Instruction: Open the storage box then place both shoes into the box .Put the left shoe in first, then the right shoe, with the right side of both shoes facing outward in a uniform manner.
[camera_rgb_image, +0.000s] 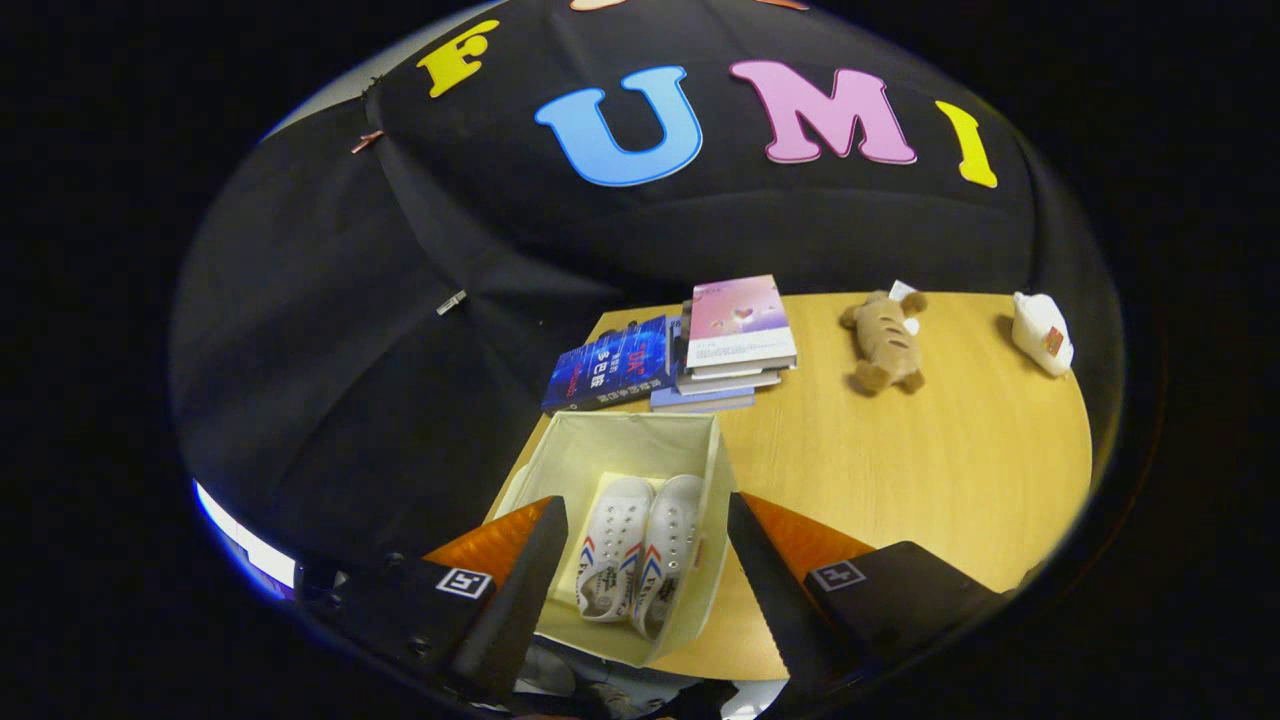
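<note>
Gripper nearest, fingers spread wide, nothing held between them, both fingers clear of any object. Left finger sits over the left wall of the storage box; right finger sits just right of the box's right wall. Whether they touch the box walls, cannot tell.

Storage box: pale cream fabric, open on top, at the near left part of the wooden table, between the fingers and reaching just ahead of them. Near left corner of the box hangs at the table edge.

Both shoes are inside the box, lying on its bottom side by side, touching or nearly so. Left-hand shoe and right-hand shoe are white canvas sneakers with eyelet holes and red and blue stripes on the side. Toes point far, heels near. Which is the left foot and which the right foot, cannot tell.

Beyond the box, far left of the table: a blue book lying flat, and just right of it a stack of books with a pink cover on top. Farther right, a brown plush toy lies on the table, well apart from the books. Far right corner: a small white object with a red mark, kind unclear.
</note>
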